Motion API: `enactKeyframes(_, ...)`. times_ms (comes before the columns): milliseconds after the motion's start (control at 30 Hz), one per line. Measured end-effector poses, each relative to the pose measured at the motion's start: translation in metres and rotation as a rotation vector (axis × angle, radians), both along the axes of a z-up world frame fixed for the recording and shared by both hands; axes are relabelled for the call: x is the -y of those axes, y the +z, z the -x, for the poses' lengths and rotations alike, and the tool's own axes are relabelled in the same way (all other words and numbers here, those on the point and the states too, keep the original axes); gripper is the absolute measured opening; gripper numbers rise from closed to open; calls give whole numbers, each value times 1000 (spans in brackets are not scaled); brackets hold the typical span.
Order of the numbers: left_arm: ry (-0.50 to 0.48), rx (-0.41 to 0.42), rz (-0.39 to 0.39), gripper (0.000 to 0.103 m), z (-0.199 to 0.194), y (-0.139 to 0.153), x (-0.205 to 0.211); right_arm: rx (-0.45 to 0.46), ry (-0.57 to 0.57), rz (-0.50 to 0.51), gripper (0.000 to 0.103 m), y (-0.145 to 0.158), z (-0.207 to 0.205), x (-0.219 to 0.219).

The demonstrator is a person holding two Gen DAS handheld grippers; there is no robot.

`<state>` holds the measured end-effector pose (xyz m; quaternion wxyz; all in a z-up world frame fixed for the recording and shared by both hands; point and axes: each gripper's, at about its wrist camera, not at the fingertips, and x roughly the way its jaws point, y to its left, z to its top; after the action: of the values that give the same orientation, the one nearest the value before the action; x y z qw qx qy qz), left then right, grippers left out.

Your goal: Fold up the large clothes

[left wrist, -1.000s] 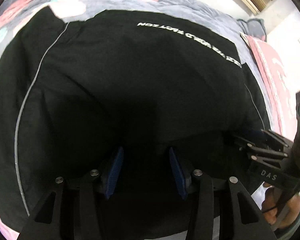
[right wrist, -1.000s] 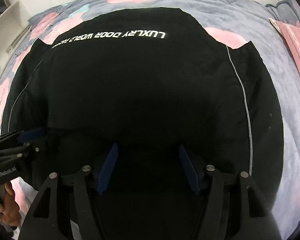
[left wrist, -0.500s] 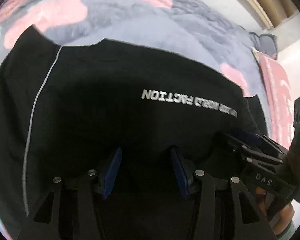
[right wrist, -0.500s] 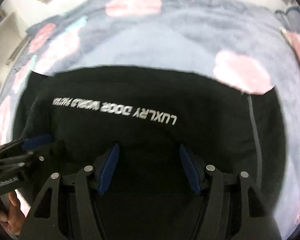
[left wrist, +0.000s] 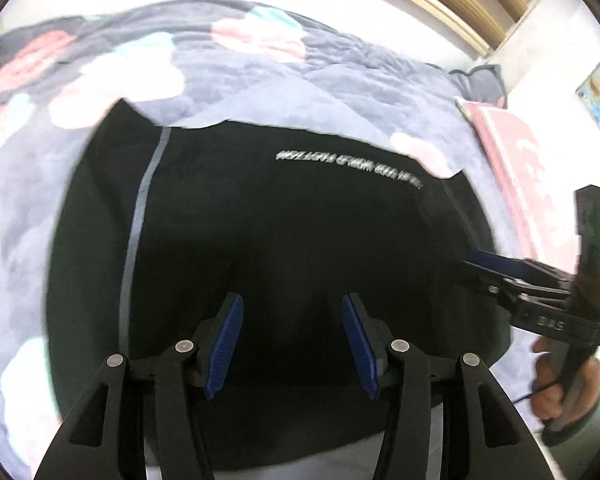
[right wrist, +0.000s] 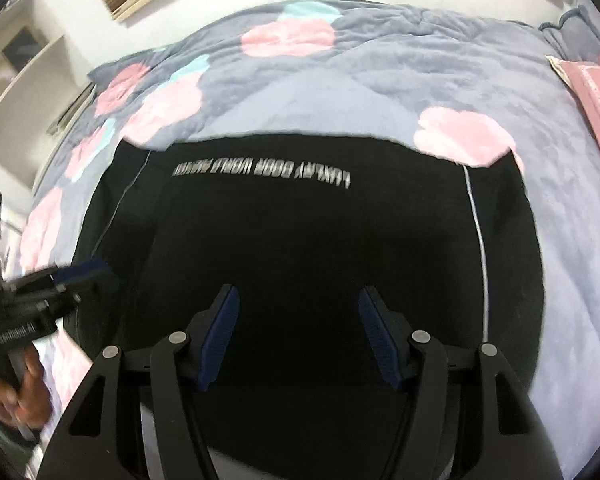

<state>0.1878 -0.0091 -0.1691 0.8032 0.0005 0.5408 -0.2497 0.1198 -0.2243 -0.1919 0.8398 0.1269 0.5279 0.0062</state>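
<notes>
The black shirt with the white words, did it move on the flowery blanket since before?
Yes. The black shirt slid toward the cameras: more flowery blanket now shows beyond its far edge.

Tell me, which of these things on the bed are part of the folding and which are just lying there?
Part of the job:
- black garment with the white lettering
- left gripper, jaws apart
- right gripper, jaws apart

Just lying about:
- flowered bedspread under the garment
- pink pillow at the side
- grey cushion beyond it

Motion blur smears the white lettering [left wrist: 350, 168] on the black garment [right wrist: 320, 248], whose near hem sits behind both jaws.
</notes>
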Motion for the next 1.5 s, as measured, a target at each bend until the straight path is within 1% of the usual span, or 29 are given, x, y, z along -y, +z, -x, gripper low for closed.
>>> enactKeyframes(33,5,-5,-21,53,3,-3,-2,-16,7,19,66,-3,8,-7)
enactKeyframes(100,25,-65,-29,53,6,-21,-8,-58,18,31,66,-15,7,-11)
enactKeyframes(133,44,-92,-32,53,5,-32,-8,-95,14,32,66,-28,-2,-22)
enactKeyframes(167,55,-109,-44,53,5,-45,-7,-130,2,35,66,-44,-2,-24)
enactKeyframes(200,53,-115,-63,54,2,-59,3,-137,-1,33,66,-49,-5,-22)
enactKeyframes(233,50,-106,-79,55,2,-70,4,-142,-5,26,67,-56,-5,-22)
enactKeyframes(300,69,-81,-74,56,2,-81,6,-143,-16,31,67,-62,-7,-23)
enactKeyframes(400,83,-86,-70,57,-1,-81,6,-139,-5,70,68,-61,-7,-29)
enactKeyframes(500,72,-84,-55,57,-1,-82,3,-126,-11,62,68,-61,-2,-28)
enactKeyframes(600,60,-74,-65,57,4,-81,3,-120,-17,71,68,-58,3,-30)
enactKeyframes(800,70,-54,-70,57,12,-77,12,-119,-91,49,73,-55,18,-25)
enactKeyframes(933,75,-51,-81,58,16,-76,15,-104,-104,86,77,-51,32,-23)
enactKeyframes(1000,81,-61,-90,58,20,-68,16,-113,-115,90,78,-44,42,-28)
enactKeyframes(1067,83,-67,-68,58,29,-56,11,-100,-149,49,78,-29,60,-26)
enactKeyframes(1133,79,-76,-40,58,41,-47,5,-79,-152,16,78,-26,75,-25)
enactKeyframes(1200,64,-84,-7,58,59,-43,1,-72,-145,41,78,-23,94,-30)
enactKeyframes(1233,53,-91,-17,58,67,-45,1,-81,-127,64,78,-25,100,-33)
enactKeyframes(1300,31,-115,-87,59,74,-60,7,-113,-91,107,79,-34,102,-35)
enactKeyframes(1333,18,-142,-145,60,75,-74,13,-142,-71,133,79,-41,99,-41)
enactKeyframes(1367,12,-159,-182,61,75,-83,18,-172,-55,153,80,-46,91,-40)
enactKeyframes(1400,12,-158,-207,61,75,-86,22,-191,-54,161,80,-49,89,-41)
enactKeyframes(1433,17,-147,-206,61,76,-81,23,-195,-58,161,80,-48,89,-41)
enactKeyframes(1500,11,-108,-148,61,79,-63,20,-170,-70,137,80,-38,92,-37)
